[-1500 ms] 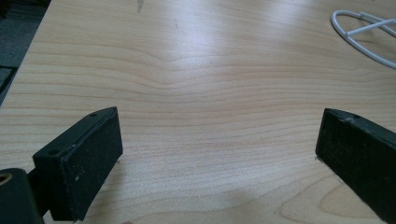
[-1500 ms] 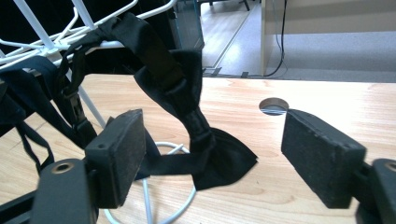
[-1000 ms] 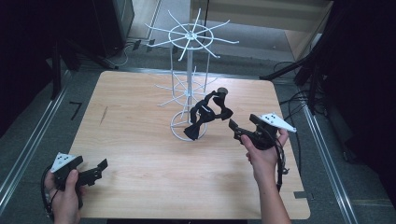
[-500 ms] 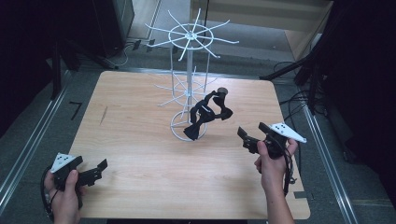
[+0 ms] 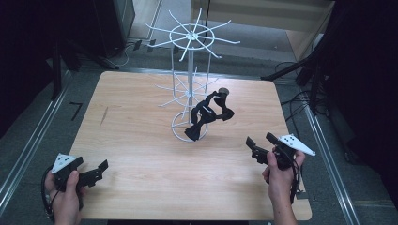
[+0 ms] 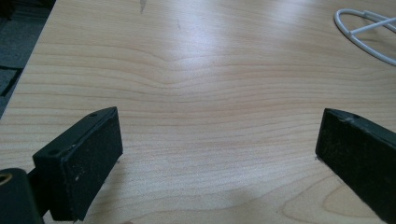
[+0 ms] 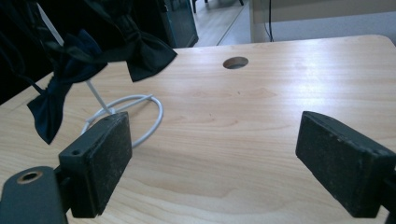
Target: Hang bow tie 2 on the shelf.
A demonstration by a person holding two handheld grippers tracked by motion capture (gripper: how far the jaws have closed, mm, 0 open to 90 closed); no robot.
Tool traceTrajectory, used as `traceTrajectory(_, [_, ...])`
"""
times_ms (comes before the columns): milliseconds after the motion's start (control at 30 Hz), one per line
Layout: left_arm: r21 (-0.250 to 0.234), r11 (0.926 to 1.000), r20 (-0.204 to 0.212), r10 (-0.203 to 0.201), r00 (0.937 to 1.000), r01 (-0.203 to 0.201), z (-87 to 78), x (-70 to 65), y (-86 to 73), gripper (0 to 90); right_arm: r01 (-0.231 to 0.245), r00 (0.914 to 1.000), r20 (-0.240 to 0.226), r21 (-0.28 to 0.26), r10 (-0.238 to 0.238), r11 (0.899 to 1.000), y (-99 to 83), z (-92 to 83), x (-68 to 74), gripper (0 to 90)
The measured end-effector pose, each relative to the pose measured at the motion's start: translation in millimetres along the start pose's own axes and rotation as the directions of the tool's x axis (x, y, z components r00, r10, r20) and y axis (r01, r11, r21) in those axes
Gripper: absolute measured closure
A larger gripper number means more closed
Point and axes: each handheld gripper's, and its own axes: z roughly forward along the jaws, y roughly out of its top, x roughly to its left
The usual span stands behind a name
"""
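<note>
**Both grippers empty and spread, bow ties hanging on the rack**

Your right hand (image 5: 279, 172) sits at the near right part of the table, forearm coming in from the bottom edge, wrist turned so the right gripper (image 5: 259, 146) aims left and slightly away from you, toward the rack. Its jaws stand wide apart with nothing between them; in the right gripper view only bare wood lies between the pads (image 7: 100, 168).

Your left hand (image 5: 65, 187) rests at the near left corner, holding the left gripper (image 5: 96, 172) low over the table (image 5: 131, 140), pointing right. Its jaws are also spread wide and empty, with plain wood grain between the pads (image 6: 84, 163).

Ahead of your right gripper stands one white wire display rack (image 5: 191, 89) with a ring base and two tiers of spokes. A cluster of dark bow ties (image 5: 206, 117) hangs from its lower tier, just above the base ring; the bunch overlaps too much to count surely, though the right gripper view shows at least two, one black (image 7: 140, 53), one navy (image 7: 56, 88)
</note>
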Motion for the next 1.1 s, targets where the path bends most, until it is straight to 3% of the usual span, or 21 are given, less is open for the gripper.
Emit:
traceTrajectory(833, [0.004,1.0000,0.001,0.008,1.0000,-0.008,1.0,-1.0,0.5,1.0,-0.035,0.9986,0.040,0.015,0.035,0.999,-39.6,-22.2,-35.1,10.8])
traceTrajectory(1100, [0.000,1.0000,-0.003,0.003,1.0000,-0.003,0.8,-1.1,0.3,1.0,-0.042,0.9966,0.072,0.015,0.041,0.999,-49.2,-33.6,-49.9,10.8])
